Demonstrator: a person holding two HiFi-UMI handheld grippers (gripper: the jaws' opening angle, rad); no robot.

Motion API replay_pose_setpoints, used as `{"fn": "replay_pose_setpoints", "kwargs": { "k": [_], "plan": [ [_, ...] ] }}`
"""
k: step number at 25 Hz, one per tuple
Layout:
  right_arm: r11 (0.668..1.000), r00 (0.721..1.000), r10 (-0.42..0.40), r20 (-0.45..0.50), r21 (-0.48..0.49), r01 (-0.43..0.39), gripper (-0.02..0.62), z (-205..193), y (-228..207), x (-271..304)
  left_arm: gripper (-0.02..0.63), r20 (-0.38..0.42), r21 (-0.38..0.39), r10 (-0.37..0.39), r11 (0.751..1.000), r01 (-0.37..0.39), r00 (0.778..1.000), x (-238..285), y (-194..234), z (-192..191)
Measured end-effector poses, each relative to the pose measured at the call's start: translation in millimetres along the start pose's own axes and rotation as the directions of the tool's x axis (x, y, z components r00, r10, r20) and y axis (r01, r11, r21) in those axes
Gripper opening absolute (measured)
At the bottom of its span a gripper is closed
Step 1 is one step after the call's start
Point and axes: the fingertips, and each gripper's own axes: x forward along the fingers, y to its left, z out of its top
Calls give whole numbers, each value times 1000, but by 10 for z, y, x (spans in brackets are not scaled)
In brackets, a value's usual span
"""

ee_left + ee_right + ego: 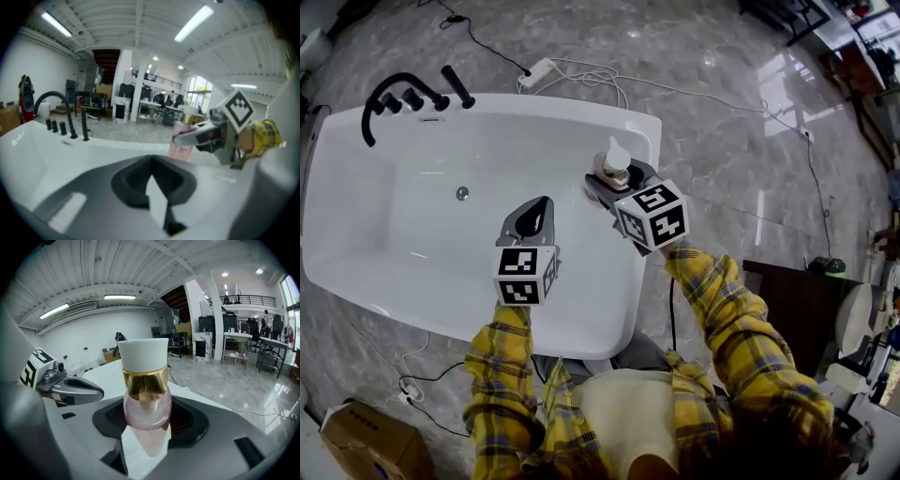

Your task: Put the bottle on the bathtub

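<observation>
1. Right claw [145, 434] grips the pink bottle [144, 397] by its belly, cap up, so it can probably be stood straight down.
2. Left claw [157, 201], jaws together and empty, hovers over the basin, leaving the right one room.
3. Bathtub [645, 141] rim beside the bottle looks broad and bare; the tap [394, 94] is well apart.

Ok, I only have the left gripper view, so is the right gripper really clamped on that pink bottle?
Observer: Yes. The right gripper view shows the right gripper shut on the bottle, on its pink body under a gold collar.
Operator: Where over the tub?
Observer: Head view: at the right rim of the bathtub, near the far corner; contact I cannot tell.
Operator: And my left gripper?
Observer: The left gripper hangs over the basin, beside the right one.
</observation>
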Motion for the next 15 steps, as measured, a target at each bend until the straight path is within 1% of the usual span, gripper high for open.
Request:
{"fn": "replay_pose_setpoints", "kwargs": {
  "k": [5,9,15],
  "plan": [
    [1000,1000,-14,13,-10,14,229,53,-193,160,6,29,15,10,1000,-10,1000,142,61,58],
    [999,999,-25,30,-21,25,228,106,-367,236,6,48,25,3,1000,-4,999,260,21,88],
    [997,996,-73,52,-34,74,228,160,-704,418,6,69,43,-11,999,8,998,407,-21,88]
  ]
}}
